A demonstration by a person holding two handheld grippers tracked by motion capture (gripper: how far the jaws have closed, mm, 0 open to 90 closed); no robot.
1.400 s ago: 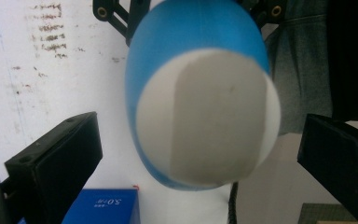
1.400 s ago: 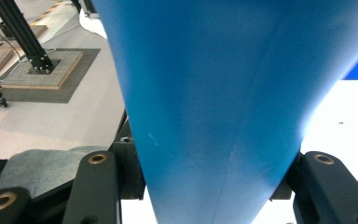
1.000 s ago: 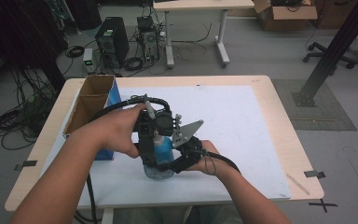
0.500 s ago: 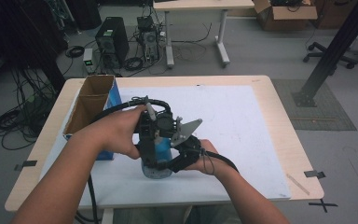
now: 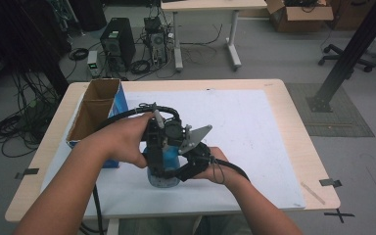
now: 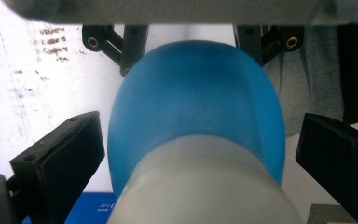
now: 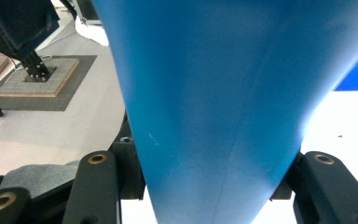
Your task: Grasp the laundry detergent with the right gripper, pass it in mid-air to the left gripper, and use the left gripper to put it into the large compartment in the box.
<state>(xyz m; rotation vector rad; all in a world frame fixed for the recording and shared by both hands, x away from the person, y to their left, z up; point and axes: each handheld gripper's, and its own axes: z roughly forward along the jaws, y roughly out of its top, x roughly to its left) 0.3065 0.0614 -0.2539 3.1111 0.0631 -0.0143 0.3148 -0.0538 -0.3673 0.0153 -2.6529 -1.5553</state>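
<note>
Two hand-held grippers meet on one blue bottle [image 5: 162,166] standing upright near the 6 o'clock edge of the bench [image 5: 293,122], on its white sheet [image 5: 245,127], just at 3 o'clock of an open cardboard box [image 5: 94,110]. The right hand-held gripper [image 7: 214,186] pinches the bottle's blue body, its jaws pressed against both sides. The left hand-held gripper [image 6: 196,154], reaching from above, stands spread around the bottle's blue shoulder and pale cap [image 6: 205,186], with a gap showing between each pad and the bottle.
</note>
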